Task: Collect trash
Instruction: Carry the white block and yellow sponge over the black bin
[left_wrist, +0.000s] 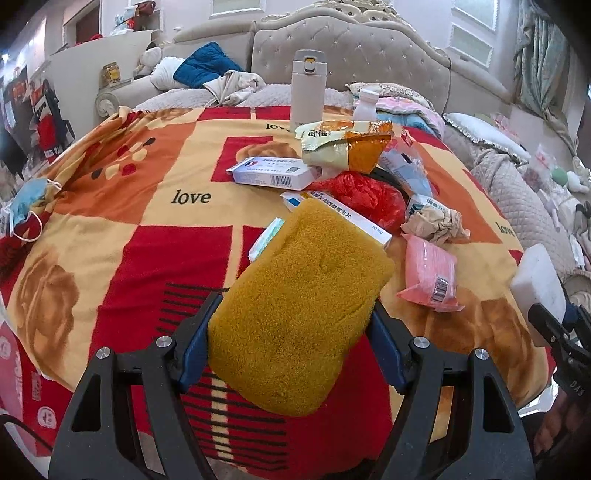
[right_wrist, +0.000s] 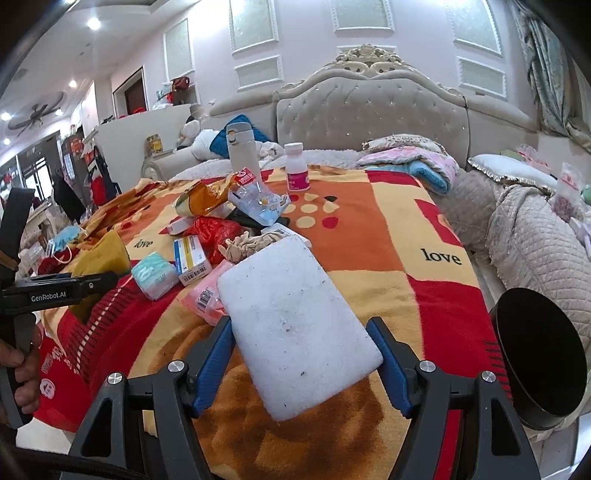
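A bedroom with a tufted grey headboard (right_wrist: 369, 107) holds a bed covered by a red, orange and yellow fleece blanket (left_wrist: 129, 229) printed with the word "love", and most of the clutter lies in one heap near its middle.

The left gripper (left_wrist: 291, 343) has its blue pads pressed on both sides of a thick mustard-yellow sponge pad (left_wrist: 303, 306), which it holds lifted over the blanket, pointing toward the heap. The right gripper (right_wrist: 303, 362) has a white rectangular foam block (right_wrist: 295, 325) between its jaws, the near end of the block resting against both blue pads; the grip looks looser than the left one.

So two pieces are in hand, but neither is put away yet. A black round bin (right_wrist: 539, 354) shows at the right edge of the right wrist view, just beside the bed, and it is likely where they go.

Much is left. On the blanket lie a crumpled yellow snack bag (left_wrist: 343, 147), a red plastic bag (left_wrist: 365, 195), white-and-blue medicine boxes (left_wrist: 273, 173), a pink wrapped tissue pack (left_wrist: 430, 273), a crumpled beige paper wad (left_wrist: 436, 221) and, well apart at the left, a blue face mask (left_wrist: 26, 206). A tall beige thermos (left_wrist: 308, 88) and a small white pill bottle (right_wrist: 295, 166) stand upright behind the heap and may not be trash.
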